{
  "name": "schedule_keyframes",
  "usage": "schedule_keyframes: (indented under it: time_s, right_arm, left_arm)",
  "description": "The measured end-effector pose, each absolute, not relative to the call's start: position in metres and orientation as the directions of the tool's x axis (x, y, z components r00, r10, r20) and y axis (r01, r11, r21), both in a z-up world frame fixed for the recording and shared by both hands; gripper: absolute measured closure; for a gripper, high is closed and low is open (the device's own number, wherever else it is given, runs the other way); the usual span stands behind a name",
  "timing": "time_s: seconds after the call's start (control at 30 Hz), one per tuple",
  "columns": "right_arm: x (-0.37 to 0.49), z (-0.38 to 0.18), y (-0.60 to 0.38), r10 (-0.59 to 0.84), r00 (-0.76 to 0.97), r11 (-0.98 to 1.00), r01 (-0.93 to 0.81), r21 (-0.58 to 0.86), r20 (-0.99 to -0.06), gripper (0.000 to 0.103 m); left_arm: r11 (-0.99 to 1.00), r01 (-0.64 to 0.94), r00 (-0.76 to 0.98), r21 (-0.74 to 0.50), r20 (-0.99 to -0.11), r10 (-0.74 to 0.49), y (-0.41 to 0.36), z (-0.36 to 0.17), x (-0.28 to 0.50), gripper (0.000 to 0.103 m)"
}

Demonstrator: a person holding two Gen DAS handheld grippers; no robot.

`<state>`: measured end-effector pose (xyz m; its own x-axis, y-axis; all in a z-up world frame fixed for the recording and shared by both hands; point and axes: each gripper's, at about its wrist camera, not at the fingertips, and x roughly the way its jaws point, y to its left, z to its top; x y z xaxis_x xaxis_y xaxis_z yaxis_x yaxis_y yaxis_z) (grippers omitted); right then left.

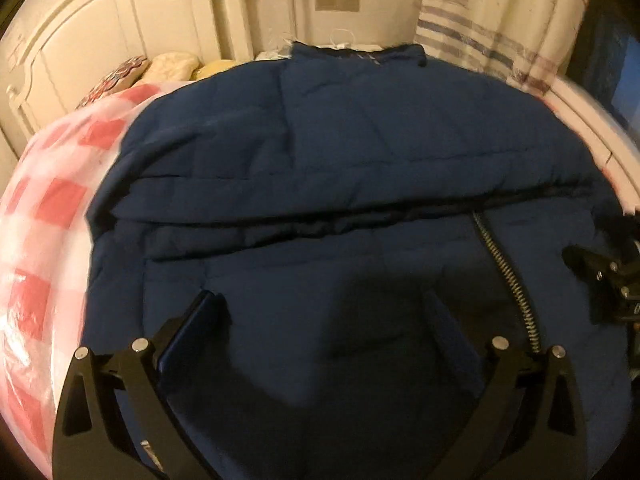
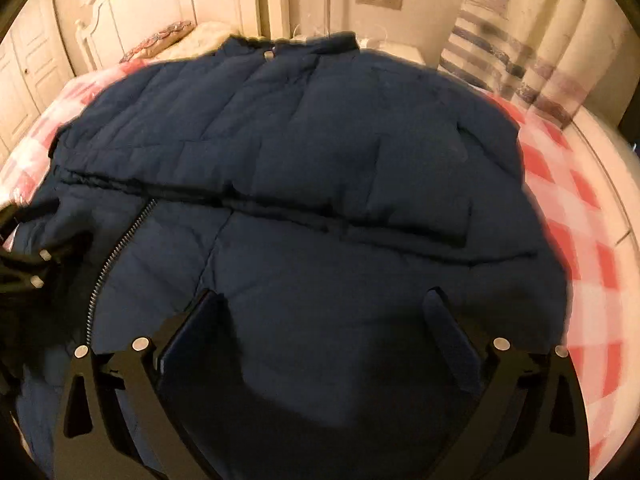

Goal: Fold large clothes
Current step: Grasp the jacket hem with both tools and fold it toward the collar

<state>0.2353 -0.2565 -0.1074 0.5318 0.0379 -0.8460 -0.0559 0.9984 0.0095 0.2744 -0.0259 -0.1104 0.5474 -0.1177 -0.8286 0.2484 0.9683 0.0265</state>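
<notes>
Both grippers, left (image 1: 324,300) and right (image 2: 324,300), jaws wide over one apparently folded navy jacket (image 1: 340,152)

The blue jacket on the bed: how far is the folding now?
Done: the blue jacket lies flat on the checked bedcover, a sleeve folded across its middle. In hand: nothing; the left gripper and right gripper hang open above the fabric. Left: folding it smaller; the zipper edge still shows.
</notes>
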Motion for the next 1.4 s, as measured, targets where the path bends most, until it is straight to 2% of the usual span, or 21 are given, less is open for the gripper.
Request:
schedule_keyframes:
  time_s: [0.1, 0.2, 0.33, 0.4, 0.53, 0.63, 0.73, 0.77, 0.87, 0.97, 1.03, 1.13, 1.27, 1.4]
  right_arm:
    - [0.213, -0.088, -0.256, 0.054, 0.54, 0.998, -0.05, 0.033, -0.84, 0.005]
    - [0.17, -0.07, -0.243, 0.101, 0.577, 0.99, -0.136, 0.026, -0.81, 0.005]
    - [0.126, -0.093, -0.22, 0.128, 0.52, 0.973, -0.231, 0.005, -0.844, 0.005]
    - [0.113, -0.104, -0.221, 0.114, 0.547, 0.973, -0.23, -0.018, -0.829, 0.005]
    - [0.089, -0.083, -0.231, 0.135, 0.58, 0.984, -0.176, 0.038, -0.804, 0.005]
    - [0.058, -0.071, -0.224, 0.181, 0.614, 0.975, -0.215, 0.058, -0.769, 0.005]
    - [0.037, -0.093, -0.21, 0.158, 0.578, 0.963, -0.269, -0.004, -0.801, 0.005]
    - [0.03, -0.102, -0.209, 0.135, 0.59, 0.963, -0.266, -0.034, -0.796, 0.005]
    - [0.013, -0.1, -0.219, 0.163, 0.614, 0.97, -0.243, 0.011, -0.772, 0.005]
    - [-0.011, -0.09, -0.235, 0.162, 0.647, 0.974, -0.228, 0.014, -0.745, 0.005]
    - [-0.036, -0.086, -0.257, 0.137, 0.68, 0.984, -0.18, 0.017, -0.72, 0.005]
    - [-0.067, -0.091, -0.295, 0.12, 0.707, 0.993, -0.07, 0.1, -0.697, 0.005]
    - [-0.09, -0.114, -0.322, 0.14, 0.681, 0.981, 0.004, 0.196, -0.718, 0.006]
    - [-0.093, -0.131, -0.321, 0.201, 0.656, 0.969, -0.025, 0.245, -0.728, 0.006]
  left_arm:
    - [0.975, 0.223, 0.575, -0.011, -0.806, -0.14, -0.006, -0.088, 0.253, 0.003]
    - [0.965, 0.261, 0.593, -0.007, -0.788, -0.166, 0.007, -0.076, 0.214, 0.003]
    - [0.948, 0.309, 0.555, 0.082, -0.824, -0.11, 0.008, -0.105, 0.173, 0.002]
    - [0.953, 0.296, 0.551, 0.06, -0.826, -0.119, 0.018, -0.116, 0.162, 0.002]
    - [0.968, 0.249, 0.592, 0.018, -0.794, -0.137, 0.038, -0.095, 0.131, 0.003]
    - [0.959, 0.278, 0.613, 0.049, -0.778, -0.138, 0.039, -0.091, 0.1, 0.002]
    - [0.937, 0.32, 0.6, 0.144, -0.796, -0.083, 0.027, -0.115, 0.08, 0.002]
    - [0.941, 0.31, 0.632, 0.136, -0.769, -0.097, 0.03, -0.117, 0.071, 0.002]
    - [0.947, 0.308, 0.622, 0.085, -0.772, -0.133, 0.044, -0.11, 0.061, 0.002]
    - [0.951, 0.294, 0.668, 0.099, -0.732, -0.131, 0.065, -0.101, 0.042, 0.002]
    - [0.958, 0.269, 0.682, 0.1, -0.722, -0.116, 0.084, -0.101, 0.027, 0.002]
    - [0.973, 0.229, 0.665, 0.023, -0.734, -0.139, 0.114, -0.108, 0.014, 0.002]
    - [0.976, 0.205, 0.637, -0.077, -0.746, -0.192, 0.141, -0.12, -0.004, 0.002]
    - [0.966, 0.242, 0.619, -0.093, -0.751, -0.228, 0.138, -0.127, -0.014, 0.002]
